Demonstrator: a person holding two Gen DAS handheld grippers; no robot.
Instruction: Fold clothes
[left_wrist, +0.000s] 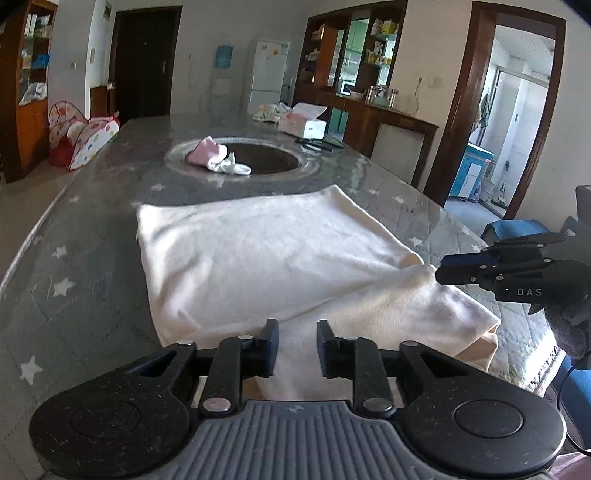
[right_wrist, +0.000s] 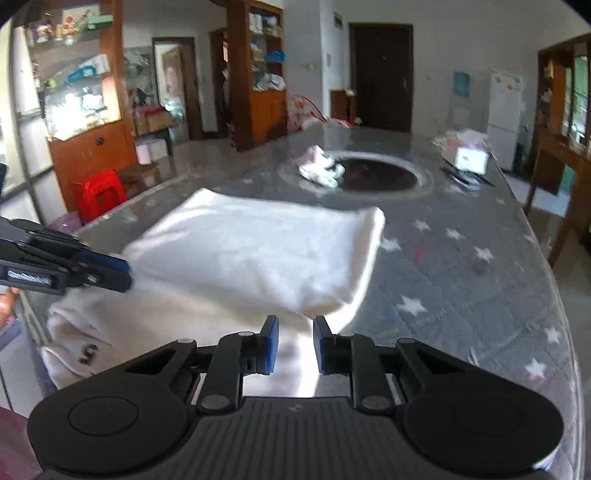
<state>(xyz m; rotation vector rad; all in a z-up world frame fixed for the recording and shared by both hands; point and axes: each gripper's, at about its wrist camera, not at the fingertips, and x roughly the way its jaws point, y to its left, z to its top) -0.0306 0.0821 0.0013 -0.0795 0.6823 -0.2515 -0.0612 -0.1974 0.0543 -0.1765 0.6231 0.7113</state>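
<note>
- The long grey quilted table cover with white stars (left_wrist: 70, 258) gives a broad, flat bed for folding, which is probably why the garment lies at its near end, within easy reach of both tools.
- The cream-white soft cloth garment (left_wrist: 258, 254) lies partly folded there, its upper layer flat and square, while a loose lower flap trails toward the table edge, seemingly awaiting the next fold.
- The dark round inset (left_wrist: 266, 157) farther along the table holds a small pink-and-white bundle of clothes (left_wrist: 218, 157), set well apart.
- The left gripper (left_wrist: 297, 332) stands narrowly parted over the near flap; cloth lies between its jaws, but the pads do not visibly press it.
- The right gripper (right_wrist: 295, 328) is likewise slightly parted, cloth between the jaws, at the garment's right corner; no pinch is evident.
</note>
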